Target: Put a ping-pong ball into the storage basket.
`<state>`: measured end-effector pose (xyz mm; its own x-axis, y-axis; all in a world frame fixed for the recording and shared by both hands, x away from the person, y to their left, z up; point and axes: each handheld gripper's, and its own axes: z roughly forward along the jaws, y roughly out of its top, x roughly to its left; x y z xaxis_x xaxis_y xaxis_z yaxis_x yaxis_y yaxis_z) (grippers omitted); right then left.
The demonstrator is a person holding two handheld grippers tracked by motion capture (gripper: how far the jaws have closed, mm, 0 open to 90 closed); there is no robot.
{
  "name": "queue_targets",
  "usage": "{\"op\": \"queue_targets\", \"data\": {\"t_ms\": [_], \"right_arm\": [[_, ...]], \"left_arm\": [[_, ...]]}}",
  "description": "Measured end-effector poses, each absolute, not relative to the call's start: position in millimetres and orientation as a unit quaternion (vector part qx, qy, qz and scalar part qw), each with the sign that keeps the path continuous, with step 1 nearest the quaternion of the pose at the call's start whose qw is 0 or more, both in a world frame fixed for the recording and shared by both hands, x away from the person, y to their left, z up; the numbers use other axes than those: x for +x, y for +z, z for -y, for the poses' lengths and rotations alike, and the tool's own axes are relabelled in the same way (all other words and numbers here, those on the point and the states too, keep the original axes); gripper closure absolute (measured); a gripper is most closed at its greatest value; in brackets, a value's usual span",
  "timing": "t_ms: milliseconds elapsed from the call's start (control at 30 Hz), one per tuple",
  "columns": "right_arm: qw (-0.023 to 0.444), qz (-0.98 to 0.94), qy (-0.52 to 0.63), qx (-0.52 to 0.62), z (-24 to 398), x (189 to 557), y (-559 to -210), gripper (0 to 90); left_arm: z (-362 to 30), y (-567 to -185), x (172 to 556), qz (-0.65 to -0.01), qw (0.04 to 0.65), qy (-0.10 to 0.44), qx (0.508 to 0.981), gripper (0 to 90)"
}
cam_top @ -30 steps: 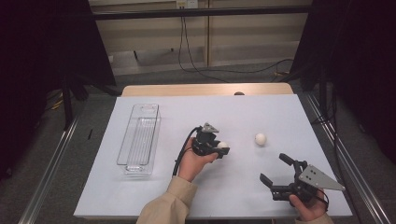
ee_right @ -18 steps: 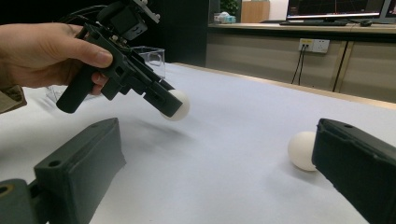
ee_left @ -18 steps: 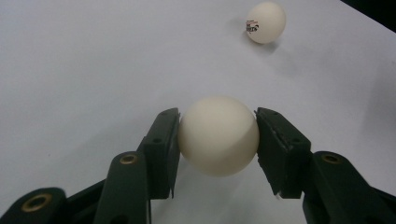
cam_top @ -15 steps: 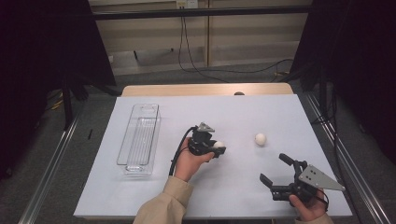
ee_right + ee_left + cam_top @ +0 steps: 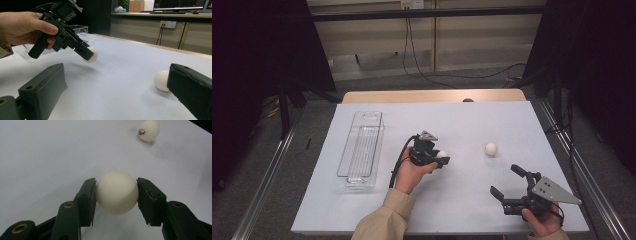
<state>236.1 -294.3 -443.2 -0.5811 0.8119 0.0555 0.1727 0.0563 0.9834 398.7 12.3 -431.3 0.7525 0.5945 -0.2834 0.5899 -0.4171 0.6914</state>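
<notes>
One white table point(image 5: 362, 210) under everything, broad and pale, wooden edge at its far side. On its left part, a clear plastic bin point(image 5: 361, 150), long and narrow, standing upright and holding nothing visible, well apart from both balls. Near the table's middle, the left gripper point(image 5: 443, 159), held in a hand with a beige sleeve, raised off the surface and tilted with its tips lower than its grip. Clamped between its two black jaws, a white ball point(image 5: 117, 193), pads pressed against either side, jaws drawn in just to the ball's width; seen from the right gripper view, that held ball point(image 5: 92, 55) clear of the tabletop with a soft shadow beneath it. At the near right corner, the right gripper point(image 5: 508, 182), grey three-cornered plate on top, held low over the table and pointed toward the table's middle. Spread wide, its jaws, with nothing between the pads and bare white surface in the gap. Resting on the table to the right of the held ball, a second white ball point(image 5: 491, 149), small printed mark on its side in the left gripper view point(image 5: 149, 130). Near the right gripper's far jaw in its own view, partly hidden behind that jaw, and not touching it as far as can be told. Well apart, the two balls, with open table between.
</notes>
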Motion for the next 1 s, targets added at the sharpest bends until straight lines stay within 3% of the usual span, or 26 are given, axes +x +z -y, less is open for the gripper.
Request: {"op": "queue_targets", "data": {"t_ms": [1000], "right_arm": [[0.274, -0.672, 0.583, 0.366, 294, 236, -443, 1.4]], "left_arm": [[-33, -425, 403, -0.369, 0.403, 0.013, 0.838, 51.2]]}}
